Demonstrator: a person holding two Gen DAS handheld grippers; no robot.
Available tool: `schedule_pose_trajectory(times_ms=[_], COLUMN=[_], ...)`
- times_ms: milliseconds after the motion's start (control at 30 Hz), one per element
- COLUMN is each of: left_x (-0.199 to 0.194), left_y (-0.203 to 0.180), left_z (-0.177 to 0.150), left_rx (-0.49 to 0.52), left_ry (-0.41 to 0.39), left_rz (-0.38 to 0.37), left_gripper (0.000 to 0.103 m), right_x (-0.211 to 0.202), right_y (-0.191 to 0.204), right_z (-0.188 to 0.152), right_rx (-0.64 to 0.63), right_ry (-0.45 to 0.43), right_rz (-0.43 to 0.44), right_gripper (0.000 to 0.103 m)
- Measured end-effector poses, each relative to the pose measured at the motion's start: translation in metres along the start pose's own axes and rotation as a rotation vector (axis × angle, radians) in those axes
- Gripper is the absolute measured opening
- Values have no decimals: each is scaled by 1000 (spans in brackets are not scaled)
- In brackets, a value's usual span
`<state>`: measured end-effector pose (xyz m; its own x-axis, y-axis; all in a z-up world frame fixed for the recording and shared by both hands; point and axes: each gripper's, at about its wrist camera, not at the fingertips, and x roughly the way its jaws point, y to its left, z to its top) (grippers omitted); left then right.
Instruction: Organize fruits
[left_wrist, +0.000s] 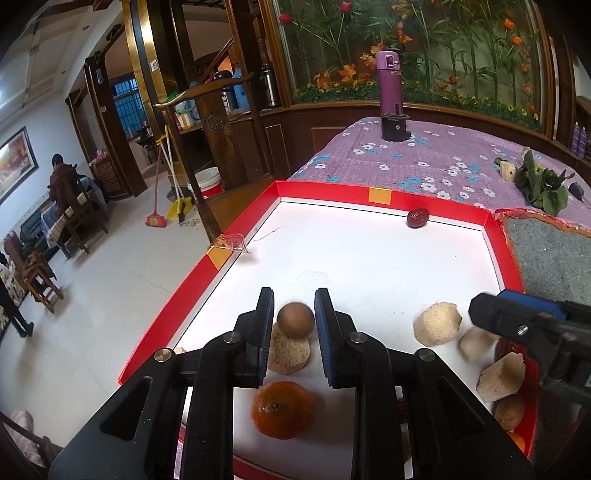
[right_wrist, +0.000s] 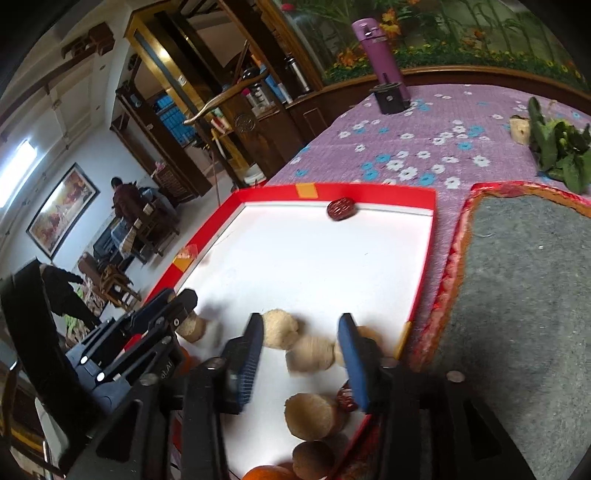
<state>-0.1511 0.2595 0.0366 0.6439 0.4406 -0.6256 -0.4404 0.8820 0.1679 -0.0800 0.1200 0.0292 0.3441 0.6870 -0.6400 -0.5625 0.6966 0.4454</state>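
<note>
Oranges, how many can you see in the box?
2. One whole orange lies on the white floor near the front, under the left gripper. Another peeks out at the right front corner, mostly hidden. More may hide under the grippers.

Tray (left_wrist: 388, 195) is showing a red rim, white floor, orange tape patches. Tablecloth (left_wrist: 436, 155) is reading purple with white and blue flowers. Thermos (left_wrist: 388, 83) is showing purple; its base is black. Mandarin (left_wrist: 282, 410) is glowing orange, round fruit (left_wrist: 295, 319) is looking brown, jujube (left_wrist: 418, 218) dark red, cut chunks (left_wrist: 437, 324) pale beige. Mat (right_wrist: 524, 280) is showing grey with an orange-red border. Gripper pads (left_wrist: 325, 325) are showing blue on black bodies.
</note>
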Motion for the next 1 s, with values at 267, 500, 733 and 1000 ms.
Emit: schedule_pose_trajectory(times_ms=[267, 500, 733, 1000], left_x=[-30, -73, -124, -171], left_y=[-5, -15, -29, -45], left_z=[3, 4, 10, 13], left_rx=[14, 40, 35, 75], left_ry=[-89, -153, -240, -256], left_rz=[62, 66, 112, 75], left_gripper=[66, 71, 86, 86], right_x=[-33, -72, -114, -156], right_y=[-12, -11, 3, 0], right_z=[-2, -19, -39, -48], right_rx=[-6, -65, -180, -187], right_ry=[-69, -120, -193, -259], right_rz=[-21, -79, -124, -110], right_gripper=[44, 45, 45, 46])
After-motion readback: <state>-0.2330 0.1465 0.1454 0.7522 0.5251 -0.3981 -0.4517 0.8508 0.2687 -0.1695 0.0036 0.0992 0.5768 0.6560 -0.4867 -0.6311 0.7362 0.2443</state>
